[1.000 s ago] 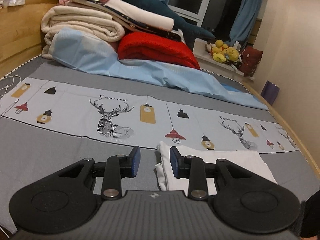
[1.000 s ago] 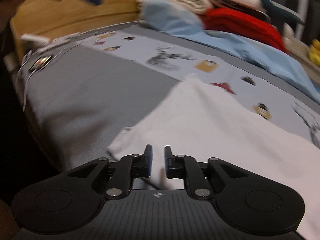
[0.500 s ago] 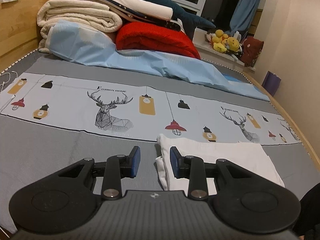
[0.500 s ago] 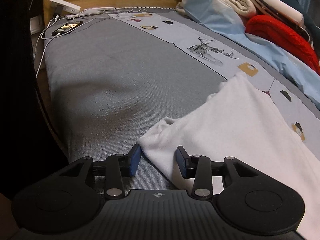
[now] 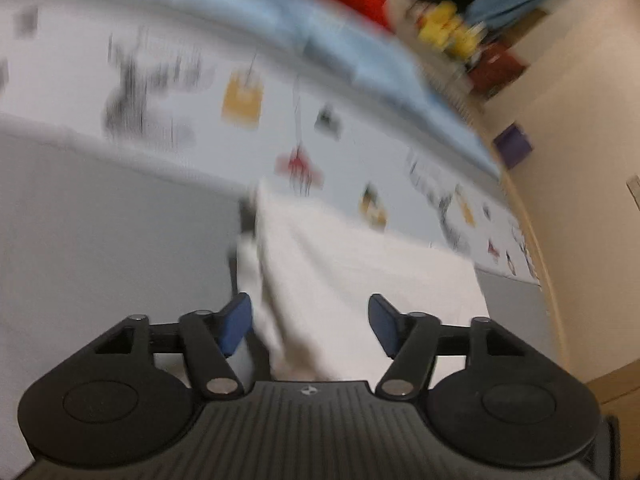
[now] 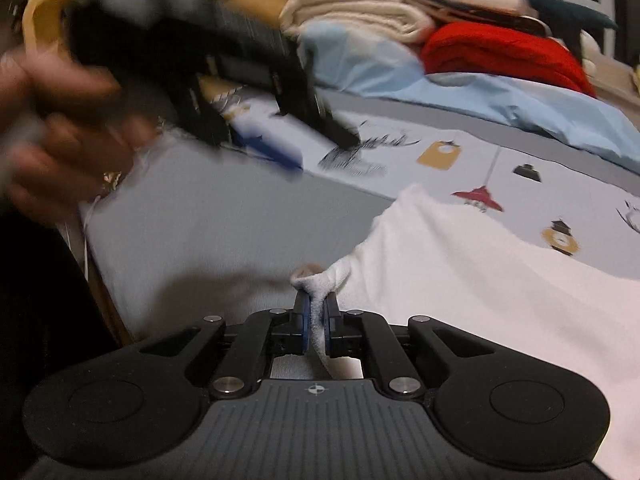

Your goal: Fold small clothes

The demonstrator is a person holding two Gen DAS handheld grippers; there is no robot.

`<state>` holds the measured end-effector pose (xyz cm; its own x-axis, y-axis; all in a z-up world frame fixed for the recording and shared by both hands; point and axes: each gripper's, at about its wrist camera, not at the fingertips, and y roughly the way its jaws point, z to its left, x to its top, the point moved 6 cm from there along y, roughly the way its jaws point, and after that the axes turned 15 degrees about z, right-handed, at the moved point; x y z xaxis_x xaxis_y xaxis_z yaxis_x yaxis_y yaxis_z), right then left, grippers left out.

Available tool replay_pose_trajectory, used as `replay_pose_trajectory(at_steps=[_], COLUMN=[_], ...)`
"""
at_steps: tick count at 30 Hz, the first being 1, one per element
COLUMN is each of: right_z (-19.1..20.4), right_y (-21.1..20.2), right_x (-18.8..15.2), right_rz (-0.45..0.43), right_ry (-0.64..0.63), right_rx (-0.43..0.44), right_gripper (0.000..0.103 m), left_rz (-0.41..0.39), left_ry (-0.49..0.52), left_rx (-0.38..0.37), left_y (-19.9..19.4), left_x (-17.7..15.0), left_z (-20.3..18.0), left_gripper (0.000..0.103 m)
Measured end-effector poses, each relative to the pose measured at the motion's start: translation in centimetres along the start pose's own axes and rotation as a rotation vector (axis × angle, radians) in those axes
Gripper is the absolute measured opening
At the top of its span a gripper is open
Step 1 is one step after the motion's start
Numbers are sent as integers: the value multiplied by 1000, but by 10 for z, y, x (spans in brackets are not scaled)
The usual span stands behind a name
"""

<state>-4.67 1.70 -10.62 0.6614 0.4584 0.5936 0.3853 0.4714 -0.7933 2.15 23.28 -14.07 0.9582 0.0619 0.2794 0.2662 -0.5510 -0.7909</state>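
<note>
- The white garment (image 6: 480, 280) lies on the bed (image 6: 208, 232), partly on the grey sheet and partly over the printed strip (image 6: 500, 168) with deer and lanterns; it looks already doubled into a rough rectangle, with layered edges showing at its left side in the left wrist view (blur keeps the layer count unclear).
- The right tool (image 6: 315, 324) is clamped on the garment's near corner, a small tuft of white fabric pinched between the blue pads and bunched just beyond them.
- The left tool (image 5: 310, 324) is opening, its jaws standing wide; the garment's left edge (image 5: 272, 280) lies in the gap, but neither pad presses on it.
- In the right wrist view that left tool (image 6: 280, 136) appears blurred above the grey sheet, apart from the cloth, carried by the person's hand (image 6: 68, 128).
- Judged from this, the fold is midway: at least one fold seems made, one corner is secured, and the second corner remains to be taken before a further fold.
- Behind, stacked blankets (image 6: 360, 16) and a red one (image 6: 500, 52) sit at the far side of the bed, untouched.
</note>
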Motion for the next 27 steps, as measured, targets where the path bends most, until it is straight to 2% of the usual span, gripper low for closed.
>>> replay_pose_trajectory(at_steps=[1, 3, 5, 8, 14, 19, 23, 26, 27], right_z=[-4, -9, -13, -17, -22, -20, -16, -11, -10], right_y=[-7, -15, -22, -31, -40, -41, -41, -41, -42], right_x=[-2, -5, -7, -8, -4, 0, -1, 2, 3], right_rz=[-9, -19, -24, -33, -44, -45, -42, -40, -39], right_ry=[10, 29, 49, 57, 68, 74, 71, 61, 59], right_rx=[5, 14, 29, 41, 54, 59, 63, 63, 62], right_gripper=[6, 6, 6, 6, 6, 6, 6, 6, 6], left_rz=[48, 86, 114, 162, 194, 235, 250, 264, 251], left_ry=[-15, -6, -1, -2, -66, -106, -132, -107, -95], left_rx=[11, 19, -1, -23, -4, 57, 21, 46, 56], left_y=[13, 27, 38, 54, 77, 95, 99, 106, 106], left_x=[3, 8, 13, 20, 38, 42, 42, 41, 42], left_z=[2, 1, -2, -3, 6, 13, 14, 10, 9], left_gripper=[70, 72, 77, 77, 77, 77, 77, 75, 60])
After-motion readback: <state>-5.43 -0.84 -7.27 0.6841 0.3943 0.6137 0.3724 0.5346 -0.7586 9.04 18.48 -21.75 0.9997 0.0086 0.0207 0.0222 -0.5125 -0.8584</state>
